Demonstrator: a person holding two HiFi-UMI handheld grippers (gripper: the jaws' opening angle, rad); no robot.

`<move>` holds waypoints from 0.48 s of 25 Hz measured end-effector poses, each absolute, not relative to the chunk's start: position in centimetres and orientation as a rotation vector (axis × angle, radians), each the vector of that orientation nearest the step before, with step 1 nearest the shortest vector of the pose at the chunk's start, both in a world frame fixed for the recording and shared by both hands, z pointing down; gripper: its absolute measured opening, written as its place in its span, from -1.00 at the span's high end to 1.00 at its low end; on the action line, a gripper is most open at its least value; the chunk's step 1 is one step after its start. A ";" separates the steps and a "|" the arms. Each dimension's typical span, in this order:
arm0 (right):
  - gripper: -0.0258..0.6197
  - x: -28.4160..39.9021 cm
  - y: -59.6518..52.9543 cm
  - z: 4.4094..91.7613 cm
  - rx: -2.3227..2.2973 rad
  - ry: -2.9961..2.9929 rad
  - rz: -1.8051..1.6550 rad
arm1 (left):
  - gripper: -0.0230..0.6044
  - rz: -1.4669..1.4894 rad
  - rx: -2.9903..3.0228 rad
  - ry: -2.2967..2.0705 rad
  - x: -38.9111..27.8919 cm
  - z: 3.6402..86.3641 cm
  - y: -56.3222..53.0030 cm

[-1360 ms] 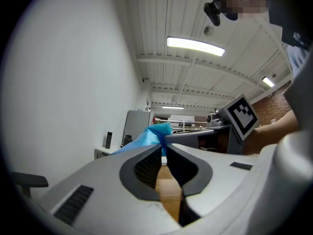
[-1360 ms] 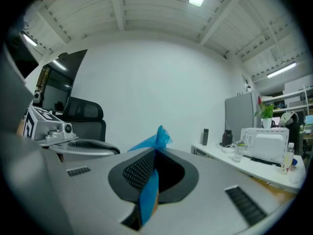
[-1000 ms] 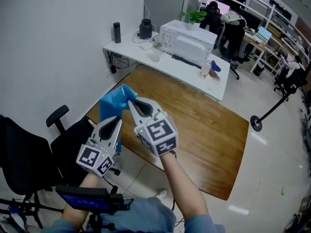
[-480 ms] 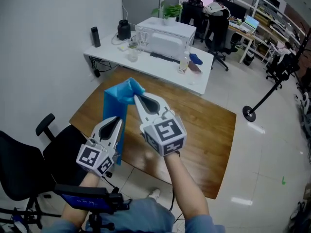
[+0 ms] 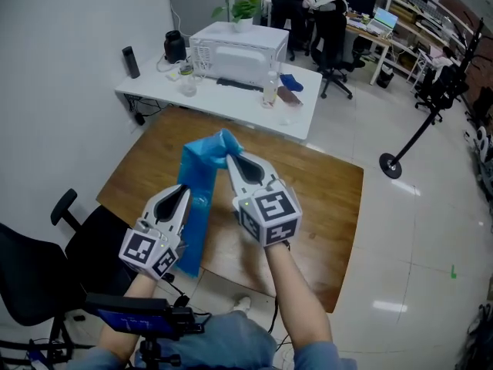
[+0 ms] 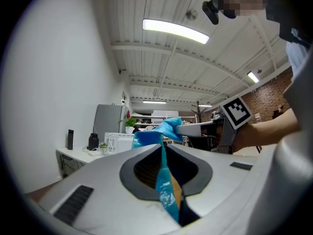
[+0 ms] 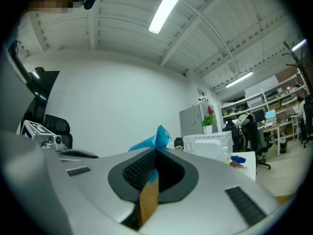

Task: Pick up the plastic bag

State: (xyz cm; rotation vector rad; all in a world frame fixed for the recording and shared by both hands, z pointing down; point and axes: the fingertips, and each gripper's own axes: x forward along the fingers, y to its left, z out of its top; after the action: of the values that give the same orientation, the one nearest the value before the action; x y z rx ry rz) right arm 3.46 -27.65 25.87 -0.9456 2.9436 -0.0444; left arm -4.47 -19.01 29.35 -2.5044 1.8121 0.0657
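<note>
From the head view, the plastic bag (image 5: 202, 187) is off the wooden counter (image 5: 316, 199) and strung between the two tools. The right claw (image 5: 231, 160) pinches its crumpled top corner, and the left claw (image 5: 183, 193) nips the long edge lower down. The rest trails past that claw towards the near edge of the counter, and I cannot tell whether the tail touches anything. A white counter (image 5: 300, 114) with an appliance on it stands well behind, clear of all this. It looks to me like thin blue film: nearly weightless, limp, inclined to slide and stretch, and easy to tear if the two holds are pulled hard apart. A bunched fold or a gathered corner would be the safest place to take it, which is much how it is held at the top. In the left gripper view, the left claw (image 6: 162, 148) has its jaws together, and a narrow strip of the plastic bag (image 6: 164, 180) runs straight down the seam between them. The film rises from there to a puffed crest that meets the tip of the right claw (image 6: 186, 127), just ahead and a little higher. In the right gripper view, the right claw (image 7: 155, 153) is closed too, and a tuft of the plastic bag (image 7: 156, 138) sprouts from the very tips, so the hold is shallow and, I would guess, the likelier one to slip.
</note>
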 end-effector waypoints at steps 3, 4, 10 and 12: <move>0.92 3.2 -28.4 25.9 -0.924 2.957 -0.040 | 0.79 0.043 -2.502 1.807 -3.8 29.5 -19.4; 0.92 2.6 -28.7 25.8 -0.911 2.961 -0.040 | 0.79 0.035 -2.502 1.807 -3.8 29.6 -19.5; 0.92 -4.1 -29.4 25.2 -0.801 2.985 -0.023 | 0.79 0.041 -2.501 1.830 -7.1 30.4 -20.5; 0.92 -6.4 -29.9 25.3 -0.789 2.987 -0.034 | 0.79 0.048 -2.506 1.830 -8.9 30.6 -21.1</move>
State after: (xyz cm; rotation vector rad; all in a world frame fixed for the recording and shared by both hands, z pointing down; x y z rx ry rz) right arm -6.42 -29.85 25.28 -0.7887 2.9872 -0.0339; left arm -8.92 -21.14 30.64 -2.5056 1.8302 0.0478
